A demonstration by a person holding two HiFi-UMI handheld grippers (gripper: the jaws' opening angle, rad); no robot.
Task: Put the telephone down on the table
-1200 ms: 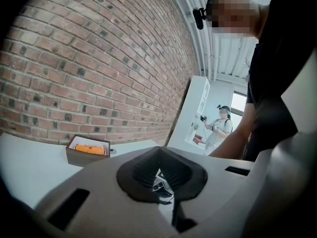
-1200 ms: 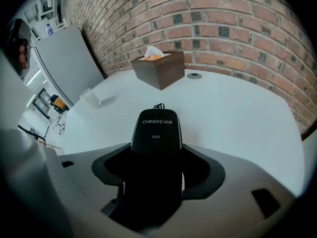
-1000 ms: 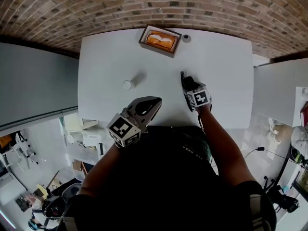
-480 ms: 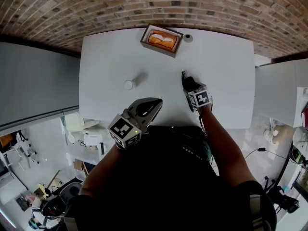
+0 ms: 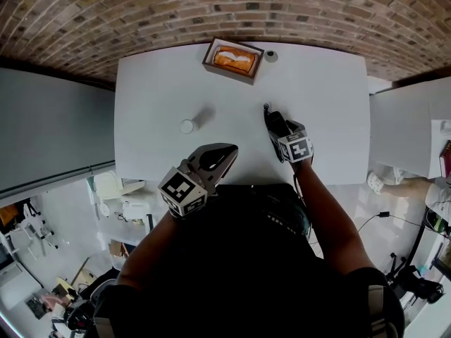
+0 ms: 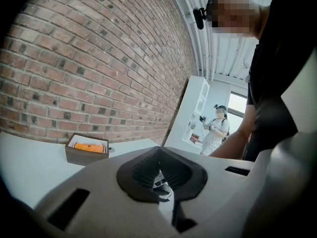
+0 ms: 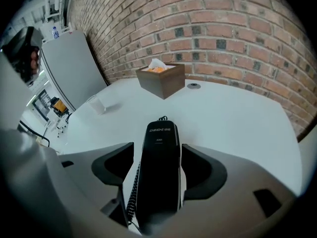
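Note:
The black telephone handset (image 5: 273, 120) with its coiled cord is held in my right gripper (image 5: 276, 127), just over the white table (image 5: 317, 90) right of its middle. In the right gripper view the telephone (image 7: 161, 133) lies lengthwise between the dark pads (image 7: 203, 170), and the right gripper (image 7: 158, 160) is shut on it. My left gripper (image 5: 227, 150) hovers at the table's near edge, left of the telephone. In its own view the left gripper (image 6: 159, 175) is shut, with nothing held between its pads.
A brown tissue box (image 5: 234, 60) stands at the table's far edge beside a small round disc (image 5: 271, 56). A small clear cup (image 5: 186, 125) sits left of the middle. Behind the table is a brick wall. A grey panel (image 5: 49, 118) borders the left side. A person (image 6: 215, 128) stands far off.
Almost nothing differs. My right gripper with the telephone has drifted slightly toward me and to the right. The left gripper has stayed where it was.

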